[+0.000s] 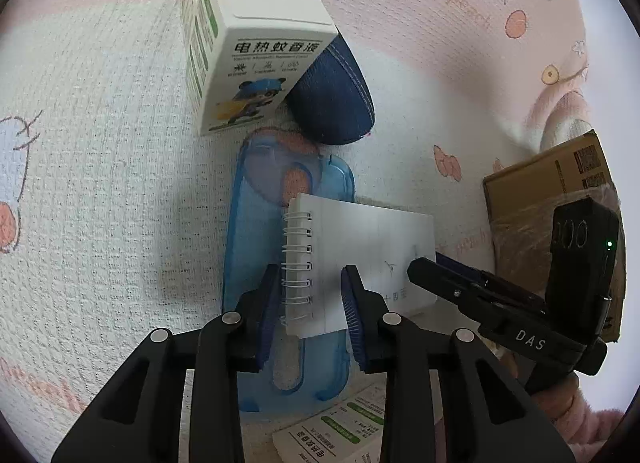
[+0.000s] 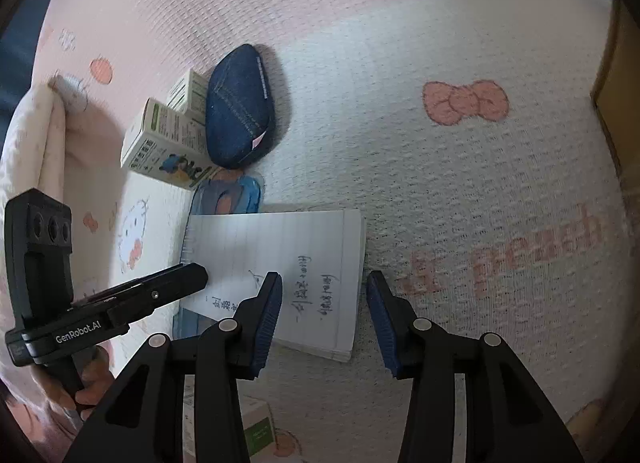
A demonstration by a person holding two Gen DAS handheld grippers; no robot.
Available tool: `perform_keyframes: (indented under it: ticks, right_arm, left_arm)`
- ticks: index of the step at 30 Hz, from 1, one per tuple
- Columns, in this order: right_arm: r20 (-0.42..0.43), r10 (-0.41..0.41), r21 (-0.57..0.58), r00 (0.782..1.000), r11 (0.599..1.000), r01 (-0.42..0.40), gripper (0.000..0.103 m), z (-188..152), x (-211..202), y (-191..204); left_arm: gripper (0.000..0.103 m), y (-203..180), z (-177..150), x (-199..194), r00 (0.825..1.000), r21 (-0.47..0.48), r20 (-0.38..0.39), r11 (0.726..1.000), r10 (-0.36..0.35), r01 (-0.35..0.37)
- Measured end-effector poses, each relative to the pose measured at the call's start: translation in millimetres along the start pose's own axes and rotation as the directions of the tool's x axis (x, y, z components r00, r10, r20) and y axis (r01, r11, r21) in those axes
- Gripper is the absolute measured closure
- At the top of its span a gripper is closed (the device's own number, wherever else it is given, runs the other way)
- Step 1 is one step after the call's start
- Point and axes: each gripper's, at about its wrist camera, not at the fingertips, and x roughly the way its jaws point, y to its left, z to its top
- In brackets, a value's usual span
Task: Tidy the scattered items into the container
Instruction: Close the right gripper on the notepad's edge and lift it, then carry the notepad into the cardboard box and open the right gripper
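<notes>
A white spiral notebook (image 1: 360, 247) lies partly on a blue see-through case (image 1: 280, 223). My left gripper (image 1: 310, 303) is open, and the notebook's wire-bound edge sits between its fingers. In the right wrist view my right gripper (image 2: 324, 303) is open around the notebook's (image 2: 288, 255) opposite edge, one finger over the written page and the other over the blanket. Each view shows the other gripper from the side: the right gripper (image 1: 420, 267) and the left gripper (image 2: 196, 275). Beyond the case stand a white mosquito-liquid box (image 1: 256, 55) and a denim pouch (image 1: 332, 99).
A brown cardboard box (image 1: 552, 191) stands at the right, behind my right gripper. Another white and green box (image 1: 340, 431) lies close under my left gripper. Everything rests on a pink and white cartoon blanket (image 2: 480, 183). A hand (image 2: 88, 383) holds the left gripper.
</notes>
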Motion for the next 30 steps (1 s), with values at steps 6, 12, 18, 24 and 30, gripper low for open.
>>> perform_keyframes:
  ticks: [6,12,18,24,30]
  right_arm:
    - [0.033,-0.059,-0.129,0.998,0.990,0.062,0.062,-3.9,2.1,12.2]
    - [0.050,-0.053,-0.085,0.997,0.995,0.058,0.072,-3.5,-6.9,11.7]
    - [0.130,-0.067,-0.088,0.989,0.993,0.079,0.072,4.9,-44.9,28.3]
    - [0.211,-0.080,-0.093,0.974,0.991,0.102,0.072,13.5,-90.4,40.4]
    - [0.284,-0.071,-0.077,0.956,0.992,0.097,0.072,11.6,-133.1,43.2]
  left_arm:
    - [0.069,-9.3,-3.3,-1.0,0.999,0.032,0.007,0.998,0.047,-0.047]
    - [0.070,-14.2,-5.2,-16.0,0.999,0.023,0.033,0.999,0.021,-0.022]
    - [0.070,-35.2,-3.0,-48.1,0.993,0.066,0.117,0.998,0.013,-0.021]
    - [0.070,-67.5,1.8,-86.0,0.979,0.116,0.200,0.993,-0.027,0.003]
    - [0.070,-101.7,2.6,-109.8,0.968,0.160,0.240,0.987,-0.067,0.029]
